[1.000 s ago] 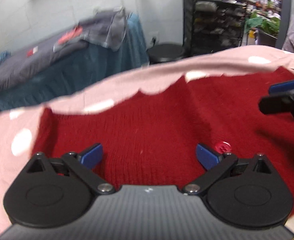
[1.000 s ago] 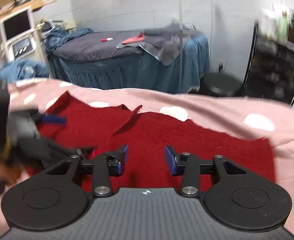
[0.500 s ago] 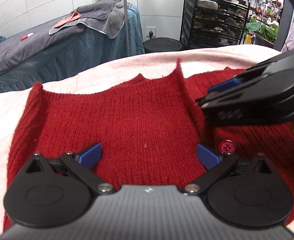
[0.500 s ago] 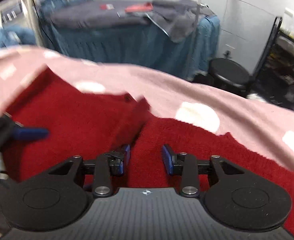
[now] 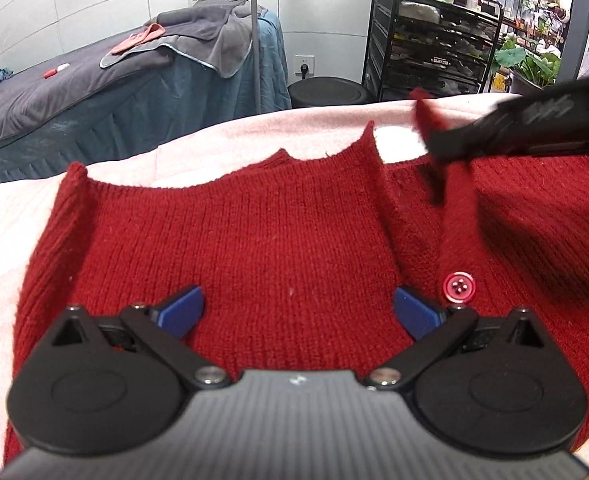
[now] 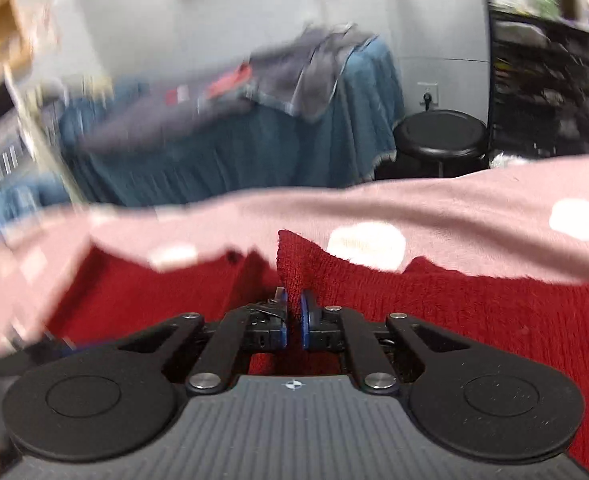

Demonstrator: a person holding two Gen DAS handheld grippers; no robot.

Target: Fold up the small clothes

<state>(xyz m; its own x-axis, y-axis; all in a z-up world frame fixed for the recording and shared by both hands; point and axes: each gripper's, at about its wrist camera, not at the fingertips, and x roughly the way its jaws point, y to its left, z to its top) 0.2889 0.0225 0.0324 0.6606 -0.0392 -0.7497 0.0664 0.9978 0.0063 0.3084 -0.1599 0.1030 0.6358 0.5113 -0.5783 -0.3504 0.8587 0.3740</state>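
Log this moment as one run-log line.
task: fold small clothes | right gripper: shut on red cardigan front edge | left gripper: open over cardigan

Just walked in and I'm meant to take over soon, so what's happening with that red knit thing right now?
A person is folding a small red knit cardigan spread on a pink dotted blanket, with a handheld gripper in each hand. The right gripper is shut on the edge of the cardigan's front panel near the neckline, lifting that flap. The left gripper hovers open over the left half, beside a red button, gripping nothing. The fold is only starting.
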